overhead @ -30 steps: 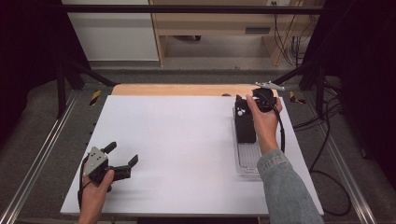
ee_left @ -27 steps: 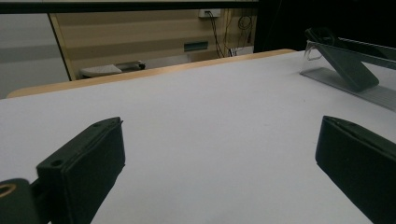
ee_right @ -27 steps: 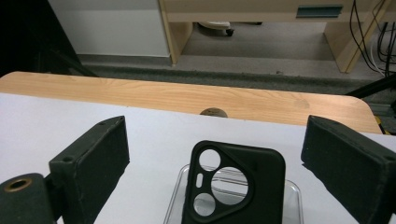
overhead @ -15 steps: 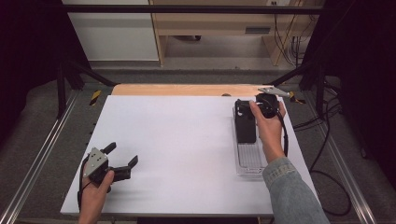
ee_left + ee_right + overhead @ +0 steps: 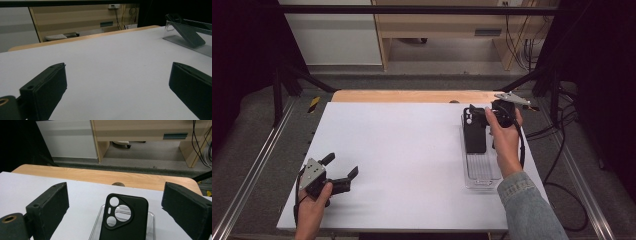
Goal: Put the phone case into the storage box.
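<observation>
A white table [image 5: 412, 150] is sitting on a wooden top, whose strip [image 5: 412, 96] is showing along the far edge. Metal rails [image 5: 247, 185] are running down both sides over grey floor [image 5: 437, 75]. Beyond, a white cabinet [image 5: 332, 35] is standing beside a wooden desk [image 5: 437, 25]. Cables [image 5: 522, 45] are hanging at the right of the desk. Black curtains [image 5: 242, 50] are darkening both sides, while light is falling evenly on the table.
</observation>
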Demonstrator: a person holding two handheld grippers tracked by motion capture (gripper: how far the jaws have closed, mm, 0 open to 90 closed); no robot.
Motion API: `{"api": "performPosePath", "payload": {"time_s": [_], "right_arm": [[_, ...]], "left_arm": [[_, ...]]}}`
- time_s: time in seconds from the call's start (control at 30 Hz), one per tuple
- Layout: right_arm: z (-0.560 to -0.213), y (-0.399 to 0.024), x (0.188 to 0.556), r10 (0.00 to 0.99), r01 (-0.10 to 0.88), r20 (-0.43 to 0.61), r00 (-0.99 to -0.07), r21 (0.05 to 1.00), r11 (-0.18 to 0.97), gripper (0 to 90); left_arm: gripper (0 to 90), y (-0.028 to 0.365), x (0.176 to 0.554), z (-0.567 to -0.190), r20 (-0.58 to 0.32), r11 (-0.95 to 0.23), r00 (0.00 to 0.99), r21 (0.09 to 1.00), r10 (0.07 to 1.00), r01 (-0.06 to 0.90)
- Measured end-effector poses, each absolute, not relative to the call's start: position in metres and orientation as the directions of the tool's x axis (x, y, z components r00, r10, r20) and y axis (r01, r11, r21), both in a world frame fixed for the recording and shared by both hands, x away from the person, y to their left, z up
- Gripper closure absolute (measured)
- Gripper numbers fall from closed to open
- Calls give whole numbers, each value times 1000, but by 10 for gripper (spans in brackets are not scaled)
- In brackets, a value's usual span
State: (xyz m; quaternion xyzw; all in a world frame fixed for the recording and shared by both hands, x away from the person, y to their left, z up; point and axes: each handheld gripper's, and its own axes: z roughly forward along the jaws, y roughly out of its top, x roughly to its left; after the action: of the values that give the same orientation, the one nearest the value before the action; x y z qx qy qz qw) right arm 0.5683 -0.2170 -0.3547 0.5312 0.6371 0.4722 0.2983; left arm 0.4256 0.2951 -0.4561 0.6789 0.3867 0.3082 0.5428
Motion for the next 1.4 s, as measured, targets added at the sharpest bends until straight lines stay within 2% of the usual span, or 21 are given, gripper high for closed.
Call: {"api": "performPosePath", "payload": {"time_s": [0.6, 1.4], "right_arm": [[-335, -224, 562, 948, 356, 160, -275, 933, -54, 72], [-311, -223, 548, 931, 313, 146, -334, 949, -37, 57]], "left_arm": [[15, 296, 425, -456, 0, -111, 507, 976, 862, 189], [15, 297, 424, -456, 0, -112, 513, 976, 858, 188]]}}
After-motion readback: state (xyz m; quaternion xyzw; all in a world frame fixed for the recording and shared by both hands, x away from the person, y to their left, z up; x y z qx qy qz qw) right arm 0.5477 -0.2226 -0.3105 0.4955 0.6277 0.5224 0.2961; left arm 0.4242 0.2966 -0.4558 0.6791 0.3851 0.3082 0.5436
